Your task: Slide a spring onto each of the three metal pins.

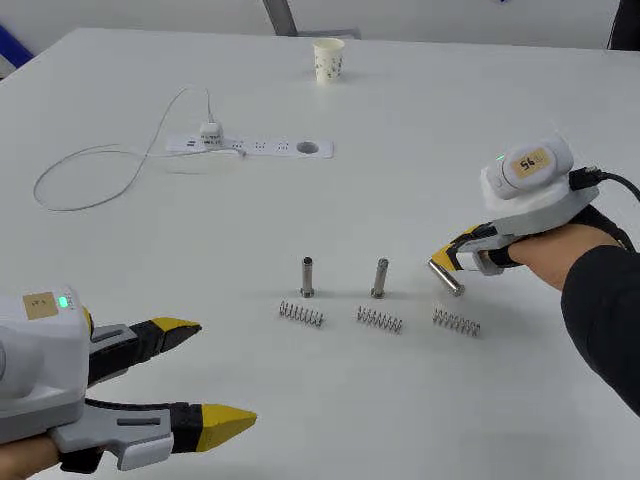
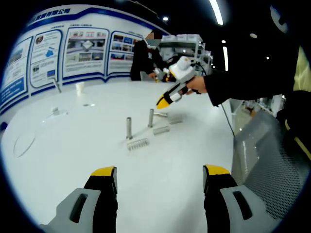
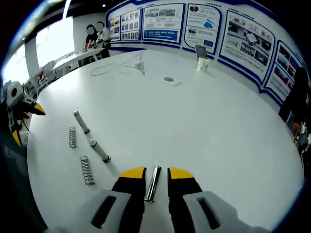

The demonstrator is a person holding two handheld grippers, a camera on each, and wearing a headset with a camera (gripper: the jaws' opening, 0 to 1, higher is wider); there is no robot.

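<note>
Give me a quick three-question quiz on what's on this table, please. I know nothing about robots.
1. How many springs lie on the table?
2. True or false: all three pins stand upright.
3. The right gripper has its fingers either side of: A) a spring, B) a pin, C) a cup.

Key
1. Three.
2. False: two stand and the third pin lies down.
3. B.

We cannot tell whether the right gripper (image 1: 443, 257) clamps the third pin (image 1: 449, 280); the left gripper (image 1: 222, 370) runs off the head view's near left edge.
</note>
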